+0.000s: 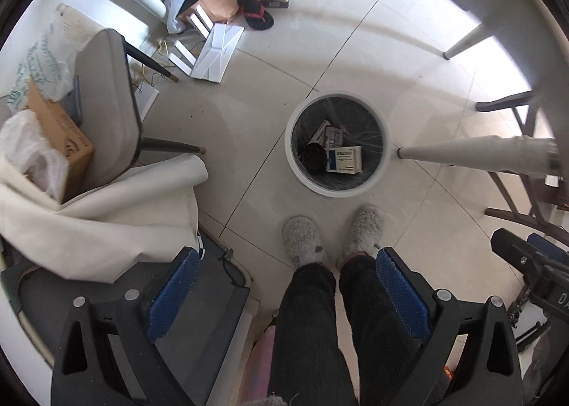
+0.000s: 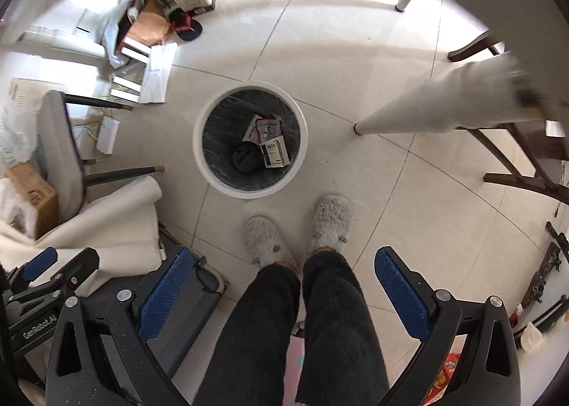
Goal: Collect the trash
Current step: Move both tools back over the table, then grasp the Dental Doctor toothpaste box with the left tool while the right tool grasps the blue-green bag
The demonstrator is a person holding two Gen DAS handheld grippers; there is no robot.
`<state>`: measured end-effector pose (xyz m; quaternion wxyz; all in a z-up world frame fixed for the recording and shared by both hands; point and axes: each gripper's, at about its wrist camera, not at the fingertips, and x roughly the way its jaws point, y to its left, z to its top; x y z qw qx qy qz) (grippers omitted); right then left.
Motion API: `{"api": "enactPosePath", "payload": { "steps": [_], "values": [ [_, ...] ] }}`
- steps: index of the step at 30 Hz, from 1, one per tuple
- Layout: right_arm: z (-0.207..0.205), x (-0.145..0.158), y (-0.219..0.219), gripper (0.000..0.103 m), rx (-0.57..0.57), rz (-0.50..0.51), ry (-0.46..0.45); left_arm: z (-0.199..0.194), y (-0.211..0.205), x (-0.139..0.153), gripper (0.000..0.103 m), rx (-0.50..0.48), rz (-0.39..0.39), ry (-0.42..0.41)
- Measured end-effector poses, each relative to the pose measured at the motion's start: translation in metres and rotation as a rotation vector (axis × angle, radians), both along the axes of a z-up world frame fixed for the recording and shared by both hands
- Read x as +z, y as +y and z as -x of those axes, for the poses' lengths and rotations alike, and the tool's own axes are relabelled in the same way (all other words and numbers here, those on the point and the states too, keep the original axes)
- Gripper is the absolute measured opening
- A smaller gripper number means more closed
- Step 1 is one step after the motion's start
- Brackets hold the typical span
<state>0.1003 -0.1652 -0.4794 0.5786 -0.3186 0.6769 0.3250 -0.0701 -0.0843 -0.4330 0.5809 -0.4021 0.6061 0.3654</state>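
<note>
While both tools gape, bin holds trash

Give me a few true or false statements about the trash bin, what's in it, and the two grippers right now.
1. The white trash bin stands on the floor in front of the person's slippers. True.
2. The bin is empty. False: it holds a blue-and-white box, another printed packet and a round black lid.
3. The left gripper holds a carton. False: its jaws are open, with nothing between them.
4. The right gripper is open. True.
5. A grey chair stands left of the bin. True.
</note>
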Motion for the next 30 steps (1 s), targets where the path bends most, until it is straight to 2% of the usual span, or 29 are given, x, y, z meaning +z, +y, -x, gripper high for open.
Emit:
{"api": "enactPosePath", "payload": {
  "steps": [7, 11, 15, 19, 21, 24, 30],
  "values": [
    [0.006, 0.107, -0.009, 0.103, -0.027, -0.069, 0.004, -0.001, -0.008, 0.087, 0.102, -0.031, -0.058, -0.063],
    [-0.003, 0.165, -0.005, 0.103, -0.058, -0.141, -0.003, -0.015, 0.009, 0.134, 0.102, -0.046, -0.126, -0.102],
    [-0.032, 0.211, 0.012, 0.103, -0.098, -0.205, -0.032, -0.042, 0.046, 0.175, 0.102, -0.029, -0.185, -0.153],
    [-0.090, 0.252, 0.040, 0.103, -0.147, -0.257, -0.091, -0.084, 0.092, 0.212, 0.102, 0.018, -0.237, -0.211],
    [-0.125, 0.266, 0.055, 0.103, -0.176, -0.274, -0.114, -0.111, 0.118, 0.224, 0.102, 0.059, -0.232, -0.231],
    [-0.180, 0.278, 0.082, 0.103, -0.216, -0.277, -0.140, -0.151, 0.161, 0.227, 0.102, 0.142, -0.179, -0.258],
    [-0.306, 0.271, 0.142, 0.103, -0.268, -0.239, -0.180, -0.228, 0.244, 0.196, 0.101, 0.413, -0.020, -0.267]
  ]
}}
